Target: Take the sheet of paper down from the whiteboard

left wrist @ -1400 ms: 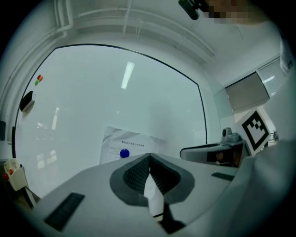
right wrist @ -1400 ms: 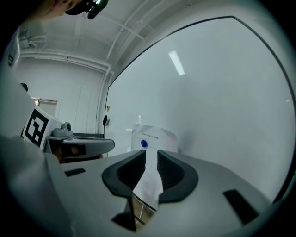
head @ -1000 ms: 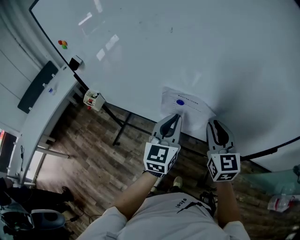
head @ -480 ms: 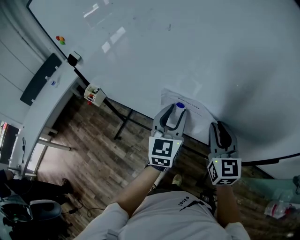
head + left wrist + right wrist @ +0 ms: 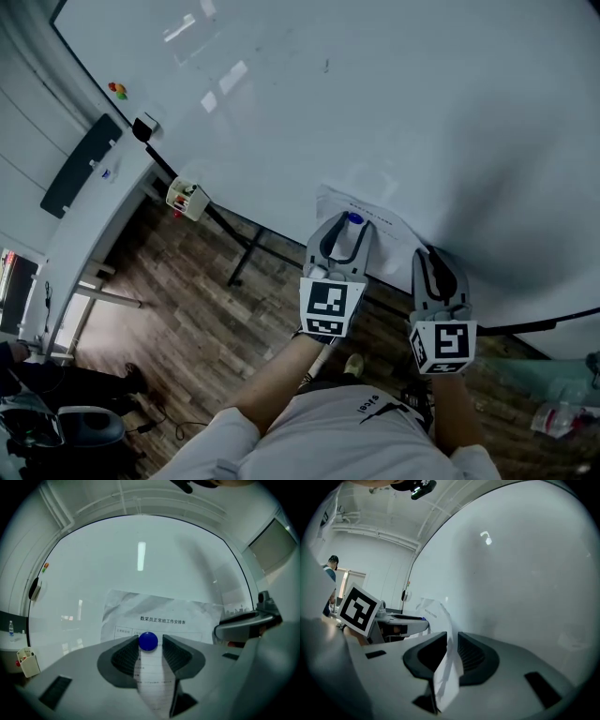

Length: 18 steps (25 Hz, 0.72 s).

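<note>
Right gripper (image 5: 451,639), mine: clenched on one edge of the sheet of paper (image 5: 159,613), which bends off the board and runs between its jaws. Left gripper (image 5: 345,234), mine: jaws spread, tips either side of the blue magnet (image 5: 148,641), not pinching it as far as I can judge. Sheet: low on the whiteboard (image 5: 422,112), pinned by that one magnet. Risks, by my reckoning: if I tug with the right before the magnet is off, the paper may tear at the pin; if the left closes off-centre, the magnet may skid or drop. Only the left gripper view shows the magnet between the tips; only the right gripper view shows the pinch; the head view shows neither grip.
</note>
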Tool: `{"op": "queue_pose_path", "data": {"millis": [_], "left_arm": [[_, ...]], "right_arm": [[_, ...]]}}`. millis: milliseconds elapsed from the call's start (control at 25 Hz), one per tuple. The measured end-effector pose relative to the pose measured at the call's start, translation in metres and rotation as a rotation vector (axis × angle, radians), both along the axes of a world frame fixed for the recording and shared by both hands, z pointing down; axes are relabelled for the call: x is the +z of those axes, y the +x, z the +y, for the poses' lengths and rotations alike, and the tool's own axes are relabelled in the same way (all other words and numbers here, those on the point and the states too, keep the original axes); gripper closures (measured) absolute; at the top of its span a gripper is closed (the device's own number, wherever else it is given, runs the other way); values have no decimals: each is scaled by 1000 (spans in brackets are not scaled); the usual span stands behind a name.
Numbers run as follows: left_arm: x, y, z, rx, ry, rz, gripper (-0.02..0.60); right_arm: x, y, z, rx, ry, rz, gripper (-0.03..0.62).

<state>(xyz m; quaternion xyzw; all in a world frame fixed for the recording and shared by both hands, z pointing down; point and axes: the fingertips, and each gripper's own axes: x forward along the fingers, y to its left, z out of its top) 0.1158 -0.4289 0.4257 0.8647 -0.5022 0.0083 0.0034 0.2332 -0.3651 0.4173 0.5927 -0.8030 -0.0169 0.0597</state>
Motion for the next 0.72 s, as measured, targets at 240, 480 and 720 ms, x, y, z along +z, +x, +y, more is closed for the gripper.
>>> {"op": "queue_pose_path", "data": {"millis": [240,480,720], "left_arm": [[0,1,1,-16,0,5,420],[1,-1,0,-11,-9,22,422],[2,2,4,33,-30,35,448]], "right_arm": [[0,1,1,8,13,44,516],[-2,-3,0,-2,23,58,544],[-6,0,5,-19,6,-2,579]]}}
